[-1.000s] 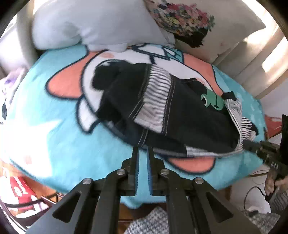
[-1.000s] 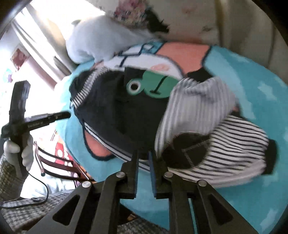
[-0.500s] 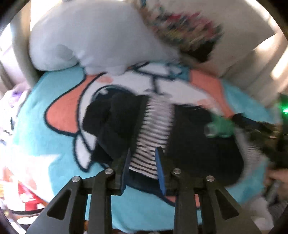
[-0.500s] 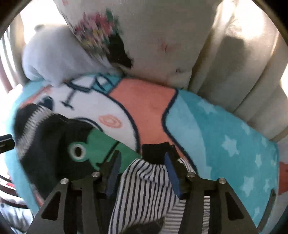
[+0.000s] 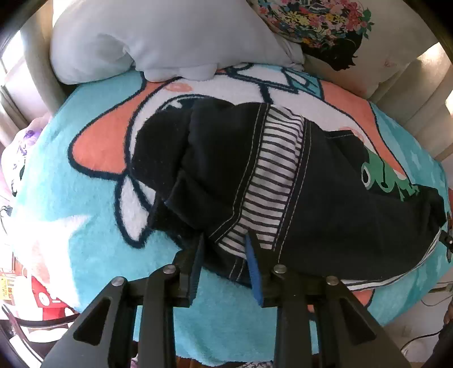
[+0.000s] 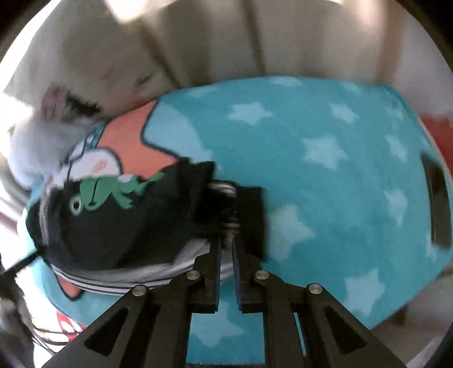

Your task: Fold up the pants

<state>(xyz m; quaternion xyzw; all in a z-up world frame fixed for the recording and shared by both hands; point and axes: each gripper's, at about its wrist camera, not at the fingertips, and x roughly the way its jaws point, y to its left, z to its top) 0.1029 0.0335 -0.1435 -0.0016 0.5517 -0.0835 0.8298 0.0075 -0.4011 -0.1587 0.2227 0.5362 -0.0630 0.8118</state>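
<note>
The pants [image 5: 325, 198] are dark navy with white-striped panels and a green frog patch. They lie bunched on a turquoise cartoon blanket [image 5: 85, 198]. My left gripper [image 5: 225, 240] is open, its jaws astride the near striped edge of the pants. In the right wrist view the pants [image 6: 113, 223] lie at the left, and my right gripper [image 6: 226, 240] is shut on a bunched dark and striped end of them. The view is blurred.
A pale blue pillow [image 5: 158, 39] and a floral cushion [image 5: 325, 25] lie against the beige sofa back [image 6: 283, 36]. The starred blanket [image 6: 325, 169] spreads to the right. A dark object [image 6: 437, 206] lies at its right edge.
My left gripper came in low over the near edge of the pants and opened. My right gripper opened, moved onto the striped end, and closed on it.
</note>
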